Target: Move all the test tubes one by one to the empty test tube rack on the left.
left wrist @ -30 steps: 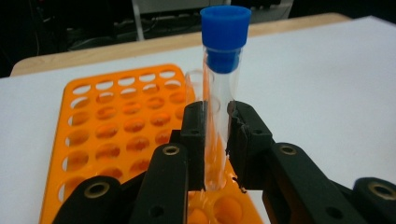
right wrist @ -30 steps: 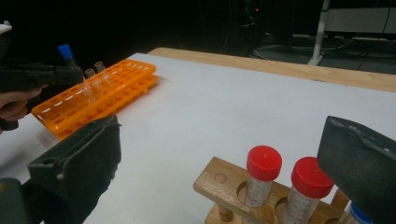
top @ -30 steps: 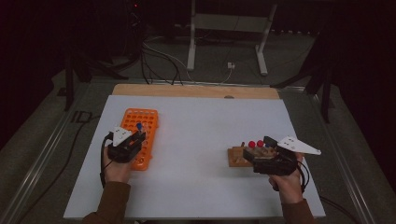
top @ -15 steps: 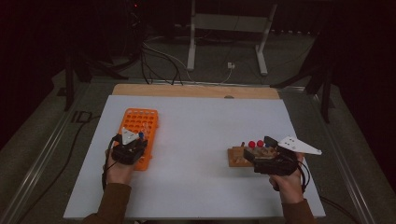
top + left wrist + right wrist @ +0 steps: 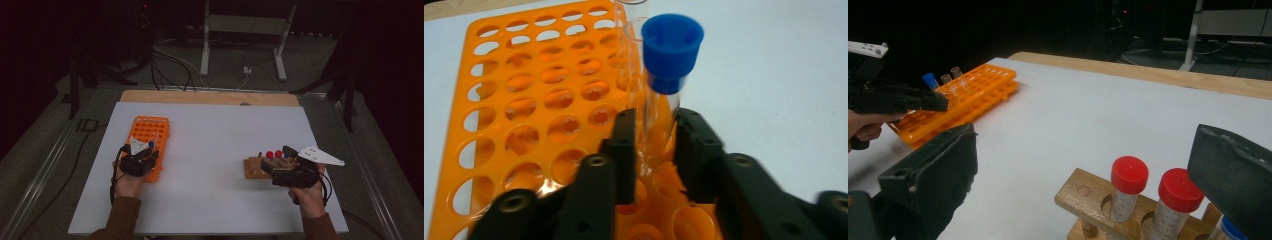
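An orange tube rack [image 5: 150, 131] [image 5: 524, 100] [image 5: 979, 91] lies at the table's left. My left gripper [image 5: 146, 154] [image 5: 656, 145] [image 5: 898, 100] hovers over its near end, shut on a clear tube with a blue cap [image 5: 672, 50] [image 5: 151, 144] [image 5: 929, 80], held upright with its foot at the rack's holes. An uncapped tube [image 5: 626, 30] stands just behind it. At the right, my right gripper [image 5: 276, 162] [image 5: 1085, 150] is open, its jaws wide on either side of a wooden rack [image 5: 254, 169] [image 5: 1083, 192] holding two red-capped tubes [image 5: 273, 154] [image 5: 1129, 175].
The white table top [image 5: 220, 140] has a wooden strip [image 5: 210, 97] along its far edge. Two uncapped tubes [image 5: 951, 75] stand in the orange rack. A blue cap [image 5: 1233, 227] shows at the wooden rack's near corner. Cables and a metal stand [image 5: 245, 45] lie beyond the table.
My left gripper has shifted a little toward the person and rightward over the rack, and the blue-capped tube has moved nearer with it. The right gripper has stayed put.
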A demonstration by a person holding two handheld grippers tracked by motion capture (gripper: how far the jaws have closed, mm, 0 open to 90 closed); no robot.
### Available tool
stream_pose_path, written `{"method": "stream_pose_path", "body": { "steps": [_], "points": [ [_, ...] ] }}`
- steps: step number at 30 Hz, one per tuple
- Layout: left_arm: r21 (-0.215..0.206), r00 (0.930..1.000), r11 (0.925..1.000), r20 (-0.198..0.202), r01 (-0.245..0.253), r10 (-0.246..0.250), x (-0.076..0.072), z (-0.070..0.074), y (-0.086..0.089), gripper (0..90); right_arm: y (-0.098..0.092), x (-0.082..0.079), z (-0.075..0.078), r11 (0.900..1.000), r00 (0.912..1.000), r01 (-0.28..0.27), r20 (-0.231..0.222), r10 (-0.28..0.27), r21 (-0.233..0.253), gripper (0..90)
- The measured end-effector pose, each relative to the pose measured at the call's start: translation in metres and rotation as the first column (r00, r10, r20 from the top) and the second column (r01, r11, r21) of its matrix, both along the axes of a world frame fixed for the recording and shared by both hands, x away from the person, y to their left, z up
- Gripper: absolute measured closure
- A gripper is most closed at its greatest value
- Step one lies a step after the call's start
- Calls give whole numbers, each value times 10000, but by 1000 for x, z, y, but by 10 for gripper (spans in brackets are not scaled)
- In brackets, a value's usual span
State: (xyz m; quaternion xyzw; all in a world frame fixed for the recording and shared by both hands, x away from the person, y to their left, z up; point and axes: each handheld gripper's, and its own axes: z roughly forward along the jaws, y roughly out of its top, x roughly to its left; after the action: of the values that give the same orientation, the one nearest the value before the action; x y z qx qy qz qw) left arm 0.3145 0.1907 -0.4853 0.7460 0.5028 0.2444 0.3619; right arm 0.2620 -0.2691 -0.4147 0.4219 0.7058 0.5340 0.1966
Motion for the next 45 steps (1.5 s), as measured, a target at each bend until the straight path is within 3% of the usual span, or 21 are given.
{"method": "stream_pose_path", "body": {
  "steps": [3,7,11,14,17,20,28,34,40,45],
  "points": [
    [-207,9997,9998,234,-9,14,-3,1,3,610,-2,0,0,10000,10000,62,23,-62,-62,0],
    [-927,9969,9956,787,159,-86,-11,9,8,544,-4,1,0,9999,9999,128,70,-127,-64,0],
    [-1588,9926,9869,1214,283,-89,-18,18,12,458,-8,1,0,9991,9993,345,155,-341,-232,0],
    [-2116,9872,9761,1590,499,-160,-23,25,14,377,-11,1,0,9981,9985,506,226,-498,-338,0],
    [-2216,9816,9731,1898,628,-201,-27,31,11,280,-17,3,0,9971,9973,704,237,-698,-284,0],
    [-2282,9787,9701,2020,833,-365,-29,34,8,247,-24,5,-1,9931,9937,1094,292,-1082,-416,0],
    [-2403,9789,9655,1974,1004,-527,-29,37,-3,61,-45,10,-5,9796,9802,1978,183,-1973,-345,5],
    [-2483,9755,9612,2095,1202,-679,-31,39,-8,11,-51,11,-8,9723,9743,2253,229,-2243,-625,93],
    [-2527,9700,9578,2304,1367,-777,-33,40,-11,5,-53,10,-14,9716,9764,2151,399,-2121,-984,404],
    [-2457,9704,9599,2286,1353,-783,-34,40,-12,6,-52,11,-20,9703,9783,2073,319,-2049,-1245,525]
  ]
}}
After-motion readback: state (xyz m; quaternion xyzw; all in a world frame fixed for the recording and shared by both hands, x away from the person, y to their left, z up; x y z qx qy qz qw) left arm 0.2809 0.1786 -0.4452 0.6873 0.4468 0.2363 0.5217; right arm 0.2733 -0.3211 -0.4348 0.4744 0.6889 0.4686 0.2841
